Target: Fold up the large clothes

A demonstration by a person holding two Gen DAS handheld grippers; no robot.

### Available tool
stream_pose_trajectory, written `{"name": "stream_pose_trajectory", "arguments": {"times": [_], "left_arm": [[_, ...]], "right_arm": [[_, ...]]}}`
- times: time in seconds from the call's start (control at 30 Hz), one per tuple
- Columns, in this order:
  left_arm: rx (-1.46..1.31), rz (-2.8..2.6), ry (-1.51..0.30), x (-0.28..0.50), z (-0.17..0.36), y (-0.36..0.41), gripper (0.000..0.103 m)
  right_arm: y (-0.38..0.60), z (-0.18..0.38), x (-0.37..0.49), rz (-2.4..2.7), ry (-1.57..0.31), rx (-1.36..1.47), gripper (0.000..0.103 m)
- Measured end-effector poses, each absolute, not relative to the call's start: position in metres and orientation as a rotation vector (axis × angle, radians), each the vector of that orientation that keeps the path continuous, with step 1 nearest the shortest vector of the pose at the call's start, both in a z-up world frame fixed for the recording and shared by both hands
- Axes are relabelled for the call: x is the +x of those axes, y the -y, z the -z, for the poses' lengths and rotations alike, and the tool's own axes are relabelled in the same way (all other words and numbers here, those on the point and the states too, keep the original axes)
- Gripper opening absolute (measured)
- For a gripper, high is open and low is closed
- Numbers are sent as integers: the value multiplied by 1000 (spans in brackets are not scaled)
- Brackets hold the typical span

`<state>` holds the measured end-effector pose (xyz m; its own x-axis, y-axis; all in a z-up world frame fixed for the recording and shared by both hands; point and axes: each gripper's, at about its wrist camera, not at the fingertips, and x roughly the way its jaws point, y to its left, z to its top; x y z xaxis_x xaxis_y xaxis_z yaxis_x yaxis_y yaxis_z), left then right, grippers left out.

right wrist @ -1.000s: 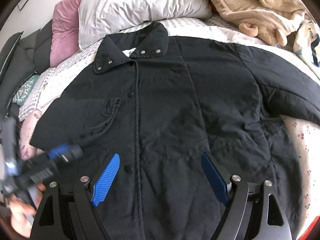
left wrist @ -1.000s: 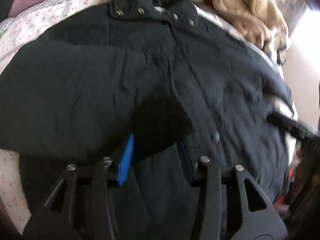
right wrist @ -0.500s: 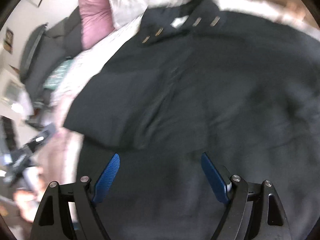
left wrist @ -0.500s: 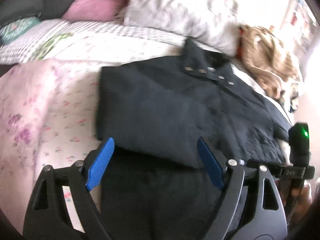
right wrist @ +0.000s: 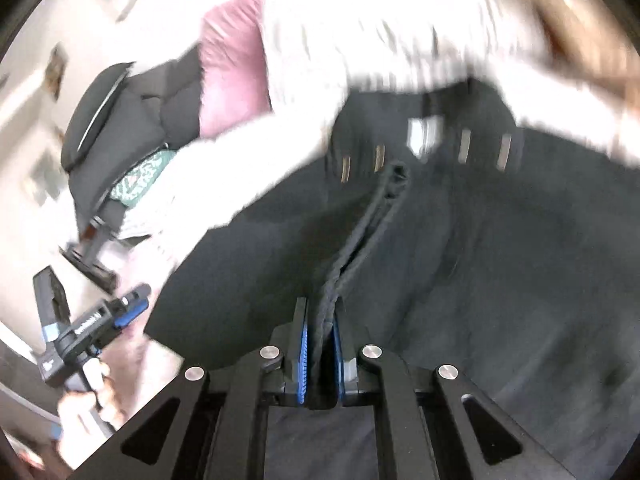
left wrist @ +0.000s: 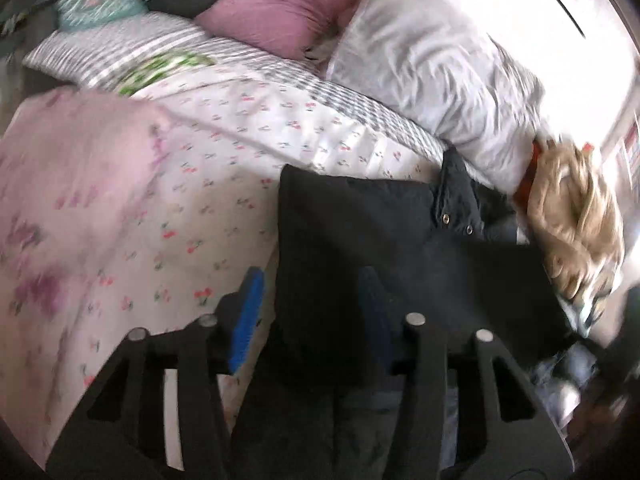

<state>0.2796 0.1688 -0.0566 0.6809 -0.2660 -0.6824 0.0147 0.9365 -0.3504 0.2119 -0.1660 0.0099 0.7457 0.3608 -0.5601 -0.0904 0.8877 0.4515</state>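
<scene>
Black quilted fabric of the jacket (left wrist: 360, 232) lies spread on the cherry-print bedsheet (left wrist: 224, 168), collar toward the pillows.

Left gripper (left wrist: 312, 312): jaws apart and straddling the jacket's folded left edge; one blue pad lies over the sheet, the other is dim against the cloth. Nothing is clamped.

Right gripper (right wrist: 320, 344): jaws clenched on a pinched ridge of the jacket's cuffed sleeve edge (right wrist: 360, 240), which runs up toward the snap collar (right wrist: 424, 136).

Probable faults:
- The thick ridge may slide out of the right pads under pull, dropping the fold.
- An off-centre pull may drag the whole jacket across the sheet, because the left side is not held.
- Heavy motion blur suggests fast travel, so the layers may shift.
</scene>
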Motion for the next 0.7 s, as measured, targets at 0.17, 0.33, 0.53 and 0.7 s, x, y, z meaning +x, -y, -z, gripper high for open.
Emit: {"name": "stream_pose_trajectory", "arguments": {"times": [0.17, 0.33, 0.53, 0.7], "left_arm": [[-204, 210, -893, 299, 87, -129, 45], [-48, 185, -929, 302, 115, -106, 45], [0, 129, -945, 295, 110, -99, 63], [-32, 145, -995, 278, 87, -98, 82]], "right_arm": [[201, 7, 229, -161, -720, 360, 10], [201, 92, 244, -104, -923, 373, 10], [206, 103, 246, -52, -964, 394, 23], [230, 92, 228, -17, -997, 420, 62]]}}
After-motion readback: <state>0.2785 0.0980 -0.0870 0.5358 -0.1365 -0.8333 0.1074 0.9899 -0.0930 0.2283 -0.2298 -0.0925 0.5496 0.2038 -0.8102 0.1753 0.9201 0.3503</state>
